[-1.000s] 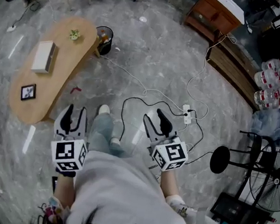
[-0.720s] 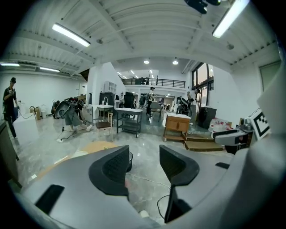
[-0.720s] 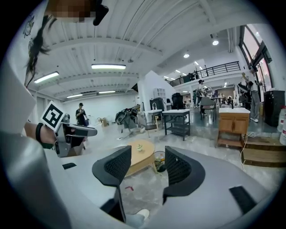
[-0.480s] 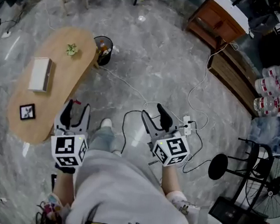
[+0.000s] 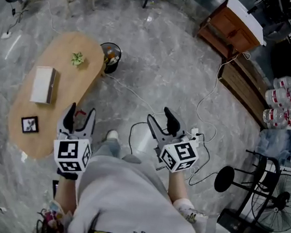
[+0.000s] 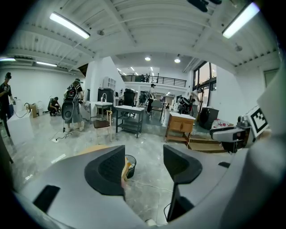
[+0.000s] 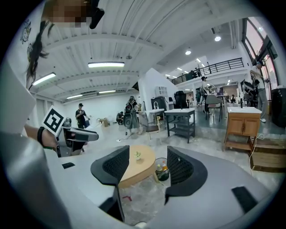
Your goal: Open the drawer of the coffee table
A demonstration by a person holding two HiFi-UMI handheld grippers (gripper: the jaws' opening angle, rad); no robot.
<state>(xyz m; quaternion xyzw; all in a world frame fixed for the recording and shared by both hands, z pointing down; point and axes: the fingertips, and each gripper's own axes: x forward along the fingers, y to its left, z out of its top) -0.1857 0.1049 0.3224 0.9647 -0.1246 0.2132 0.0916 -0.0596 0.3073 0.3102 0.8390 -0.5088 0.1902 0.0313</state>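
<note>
Closing on the table (image 5: 61, 75): in the head view it lies lower and nearer the person than a second ago, ahead and to the left. The left gripper (image 5: 81, 112) shows just beside the table's near right edge, while the right gripper (image 5: 161, 118) hangs well apart from it over the floor (image 5: 162, 63). Both sets of jaws have just been opening and now stand wide, released, with nothing between them; each gripper view shows only the far room through the gap. Judgement: this is the approach, with the jaws readied for a handle; the table is untouched and the drawer not yet started. Hidden: no view shows a drawer or handle. The head view gives only the surface from above, carrying a box (image 5: 43, 84), a frame (image 5: 29, 124) and a plant (image 5: 78, 58). The right gripper view shows the table end-on and small, its side too dark to read. In the left gripper view one jaw covers most of the table, leaving a tan sliver beside the bin (image 6: 130, 162). Which side carries the drawer cannot be told.
</note>
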